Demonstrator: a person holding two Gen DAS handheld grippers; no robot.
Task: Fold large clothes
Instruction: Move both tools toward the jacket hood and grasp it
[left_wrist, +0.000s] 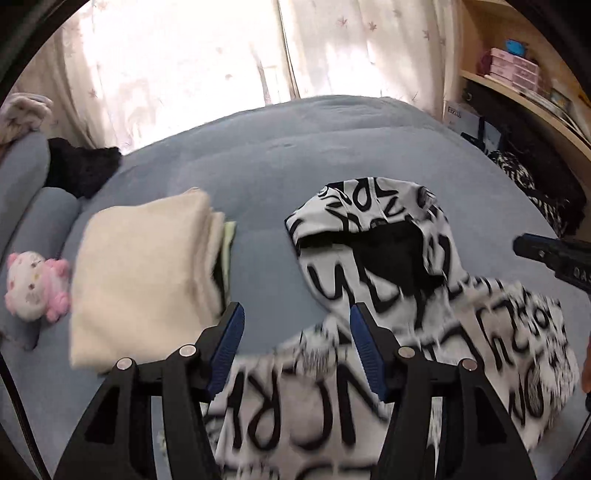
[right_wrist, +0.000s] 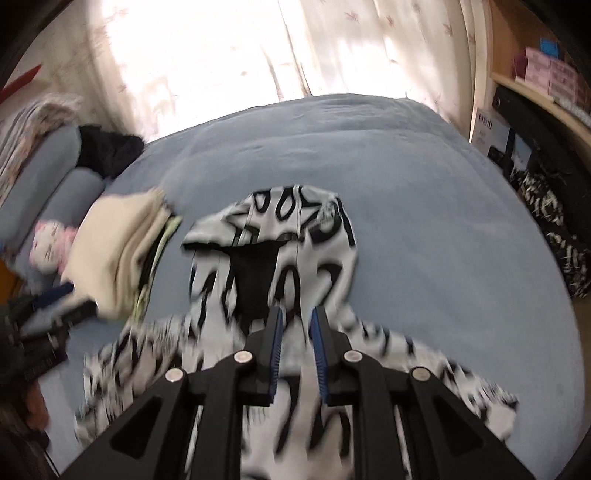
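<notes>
Black jaws of the left gripper stand wide apart with nothing between them, above the black-and-white lettered hoodie spread at lower centre of the blue bed. Right gripper jaws are narrowly parted, gripping nothing, over the hoodie's collar. Folded cream clothes lie left of it.

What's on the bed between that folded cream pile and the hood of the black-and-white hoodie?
Nothing: only bare blue bedcover separates the folded cream pile from the hoodie. The left wrist view shows that strip most clearly.
</notes>
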